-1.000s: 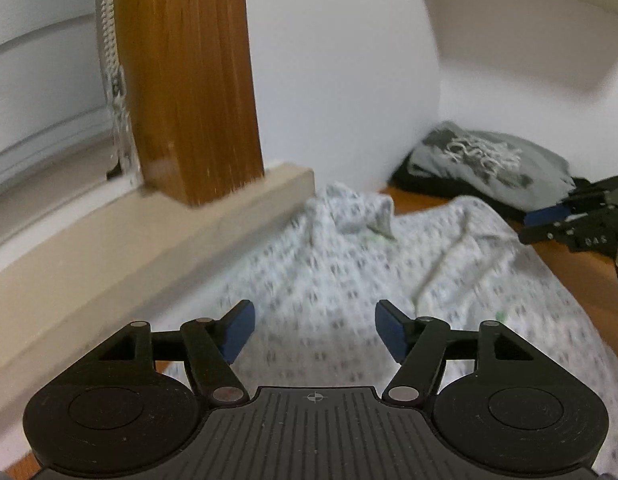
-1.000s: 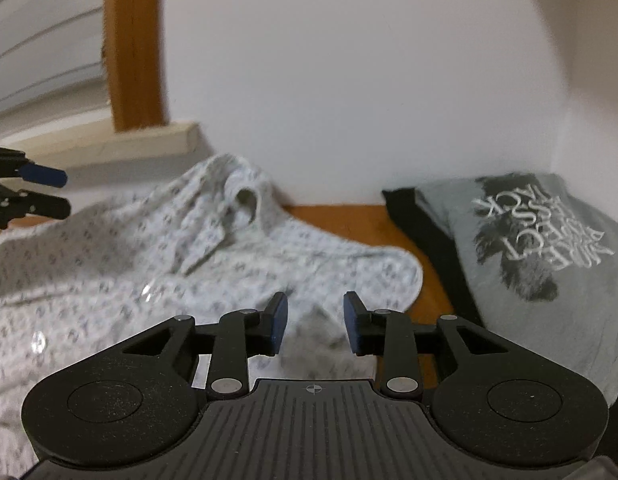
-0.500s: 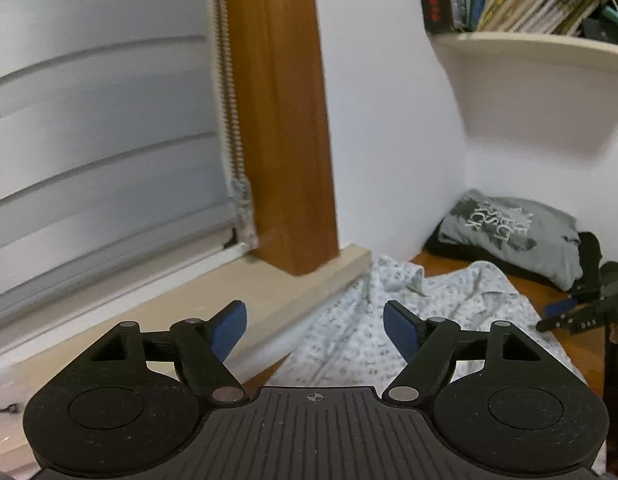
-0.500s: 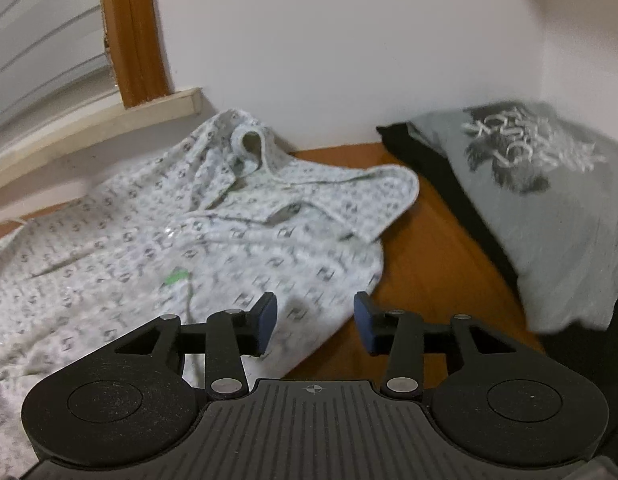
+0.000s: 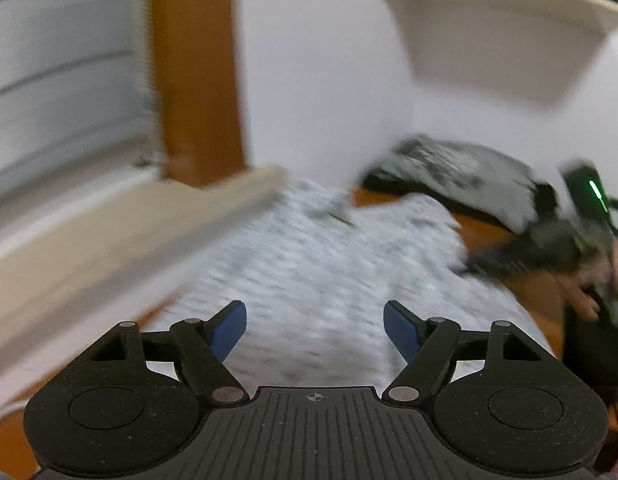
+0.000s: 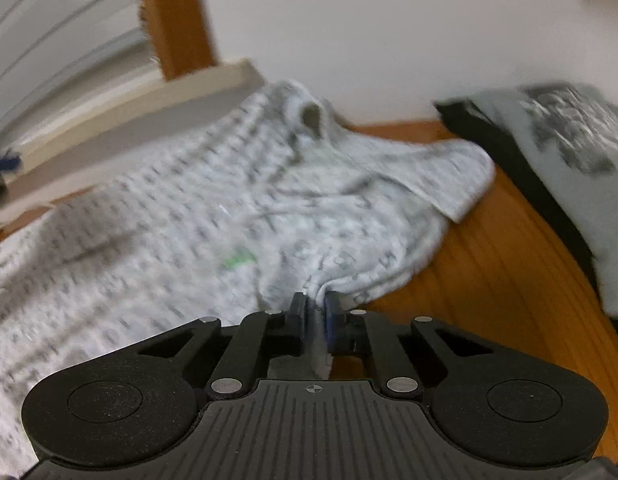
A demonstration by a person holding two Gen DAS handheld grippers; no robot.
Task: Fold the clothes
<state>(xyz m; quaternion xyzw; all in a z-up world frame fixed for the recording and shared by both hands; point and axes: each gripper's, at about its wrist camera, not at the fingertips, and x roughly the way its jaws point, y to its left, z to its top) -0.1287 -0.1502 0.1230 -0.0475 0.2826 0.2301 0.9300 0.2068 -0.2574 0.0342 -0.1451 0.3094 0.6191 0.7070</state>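
A white shirt with a small dark pattern lies crumpled on the wooden tabletop, its collar toward the wall. My right gripper is at the shirt's near right edge, its jaws closing, and a fold of the fabric is pinched between the pads. In the left wrist view the shirt spreads out ahead, blurred by motion. My left gripper hovers over its near part, open, with nothing between its fingers. The right gripper shows there at the shirt's right side, held by a person's hand.
A folded grey printed T-shirt lies on a black garment at the right, by the wall. A pale window sill and a wooden frame border the left. A shelf hangs above on the right.
My right gripper sank to the shirt's edge and its jaws closed on the fabric. My left gripper swung from facing the window back toward the shirt, staying open.
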